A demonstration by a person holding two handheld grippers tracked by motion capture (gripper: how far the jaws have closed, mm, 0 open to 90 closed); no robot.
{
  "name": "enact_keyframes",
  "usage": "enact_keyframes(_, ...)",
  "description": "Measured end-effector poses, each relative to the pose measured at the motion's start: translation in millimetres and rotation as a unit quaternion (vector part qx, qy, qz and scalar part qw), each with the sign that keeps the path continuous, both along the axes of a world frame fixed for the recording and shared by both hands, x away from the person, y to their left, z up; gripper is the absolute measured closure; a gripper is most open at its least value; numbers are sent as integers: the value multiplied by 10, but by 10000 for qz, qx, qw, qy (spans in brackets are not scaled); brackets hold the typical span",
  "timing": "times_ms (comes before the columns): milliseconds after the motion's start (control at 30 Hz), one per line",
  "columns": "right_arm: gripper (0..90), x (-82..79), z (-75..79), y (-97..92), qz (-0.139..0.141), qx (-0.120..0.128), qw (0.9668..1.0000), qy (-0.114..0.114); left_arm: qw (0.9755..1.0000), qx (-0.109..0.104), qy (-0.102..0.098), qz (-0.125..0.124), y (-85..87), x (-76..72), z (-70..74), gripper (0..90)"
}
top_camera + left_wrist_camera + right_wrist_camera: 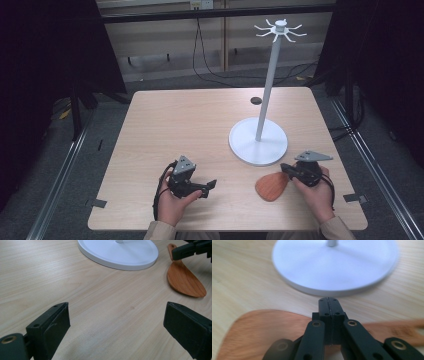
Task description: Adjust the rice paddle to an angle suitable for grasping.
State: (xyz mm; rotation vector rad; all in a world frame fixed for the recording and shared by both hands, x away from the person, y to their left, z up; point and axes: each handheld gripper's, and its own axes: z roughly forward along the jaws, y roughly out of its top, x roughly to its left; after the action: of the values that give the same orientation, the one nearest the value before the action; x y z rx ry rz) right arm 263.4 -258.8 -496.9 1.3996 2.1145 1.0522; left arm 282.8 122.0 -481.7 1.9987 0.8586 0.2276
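A wooden spatula point(272, 186) lies flat on the table near the front right, its broad blade point(262, 332) toward the person's left. My right gripper point(285, 167) hovers just over its handle point(172, 248), jaws pressed together with nothing between them point(329, 302). I cannot tell whether the tips touch the wood. A white hanging stand rises from a round base point(258, 141), with a thin pole point(267, 85) and hooks on top. My left gripper point(210, 186) rests low at the front left, jaws wide apart over bare table point(116, 327).
A small dark round mark or object point(256, 100) sits at the table's far side beside the pole. Cables run across the floor behind the table. The light wooden tabletop point(175, 125) stretches to the left of the stand base point(120, 252).
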Motion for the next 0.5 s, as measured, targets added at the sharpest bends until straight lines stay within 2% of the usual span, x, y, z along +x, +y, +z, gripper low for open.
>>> enact_keyframes(33,900,0,0,0,0,0,10000,0,10000,0,0,0,0,0,0,68)
enact_keyframes(67,900,19,-9,152,251,42,9997,14,10000,-3,4,-3,-2,-1,-2,68)
enact_keyframes(167,898,44,-3,289,460,72,9989,21,10000,7,2,-21,-10,-3,-3,69)
enact_keyframes(267,893,74,-19,416,718,-39,9974,89,10000,26,-19,-39,-16,-6,-2,69)
enact_keyframes(367,893,81,-59,452,822,-97,9964,203,10000,43,-19,-44,-22,-6,-2,69)
enact_keyframes(500,898,62,-93,403,902,19,9955,291,10000,30,-15,-70,-25,-3,-2,69)
